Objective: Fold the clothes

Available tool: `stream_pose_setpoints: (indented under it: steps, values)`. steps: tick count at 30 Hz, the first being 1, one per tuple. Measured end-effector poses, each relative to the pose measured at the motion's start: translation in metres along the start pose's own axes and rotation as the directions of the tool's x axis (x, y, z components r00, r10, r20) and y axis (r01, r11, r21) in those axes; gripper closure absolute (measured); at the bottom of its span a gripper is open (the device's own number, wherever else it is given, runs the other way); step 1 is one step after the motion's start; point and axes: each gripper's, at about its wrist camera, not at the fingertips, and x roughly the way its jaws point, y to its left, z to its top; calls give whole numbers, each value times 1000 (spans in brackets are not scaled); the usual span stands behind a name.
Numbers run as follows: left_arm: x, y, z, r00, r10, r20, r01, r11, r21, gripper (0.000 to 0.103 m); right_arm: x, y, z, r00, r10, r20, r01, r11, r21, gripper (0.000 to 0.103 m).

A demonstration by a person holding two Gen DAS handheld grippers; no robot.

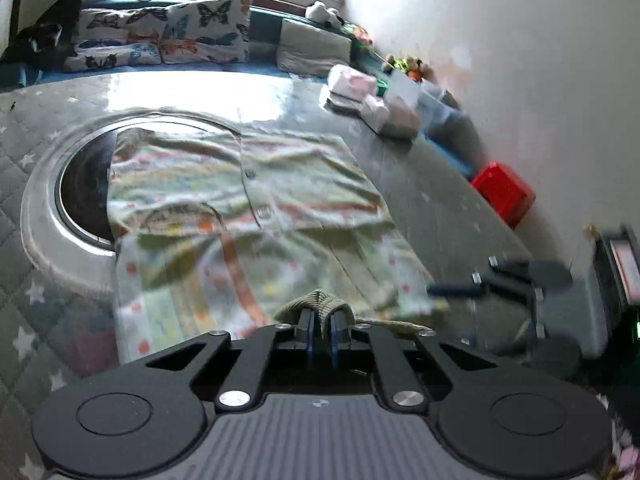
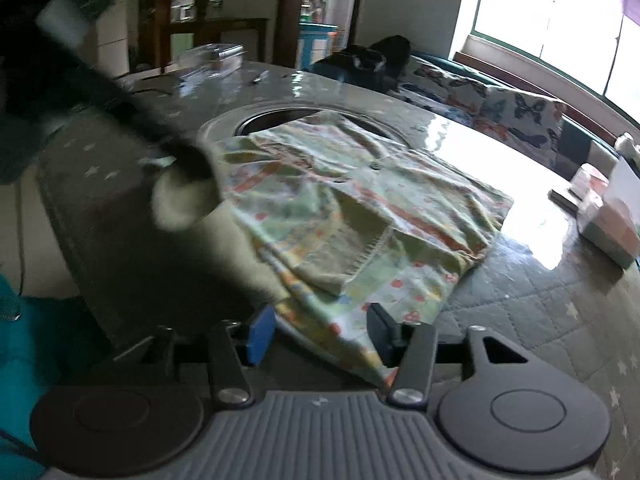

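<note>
Left wrist view: left gripper (image 1: pixel 322 326) fingers pinched together on a ribbed olive hem of the patterned shirt (image 1: pixel 248 200). Shirt lies spread ahead of the fingertips on the quilted table (image 1: pixel 24 148), its far left part draped over a round dark recess (image 1: pixel 80 196). Right gripper (image 1: pixel 516 280), blurred, sits to the right of the fingers, beside the shirt's edge. Right wrist view: right gripper (image 2: pixel 320 330) fingers wide apart, shirt's near corner lying between them, contact uncertain. Left gripper (image 2: pixel 184 160) appears ahead-left, motion-blurred, possibly holding cloth.
</note>
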Motion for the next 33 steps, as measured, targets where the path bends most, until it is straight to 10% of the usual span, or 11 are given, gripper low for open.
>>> stream_pose_setpoints:
  steps: [7, 15, 21, 33]
  values:
    - [10, 11, 11, 1000, -26, -12, 26, 999, -31, 95, 12, 16, 10, 999, 27, 35, -25, 998, -55, 53]
    - [-9, 15, -4, 1000, -2, 16, 2, 1000, 21, 91, 32, 11, 32, 992, 123, 37, -124, 992, 10, 85]
    - [-31, 15, -19, 996, 51, 70, -58, 993, 105, 56, 28, -2, 44, 991, 113, 71, -117, 992, 56, 88]
    - [-16, 13, -50, 952, 241, 188, -299, 861, 410, 51, 22, -13, 61, 991, 69, 114, -80, 993, 91, 88]
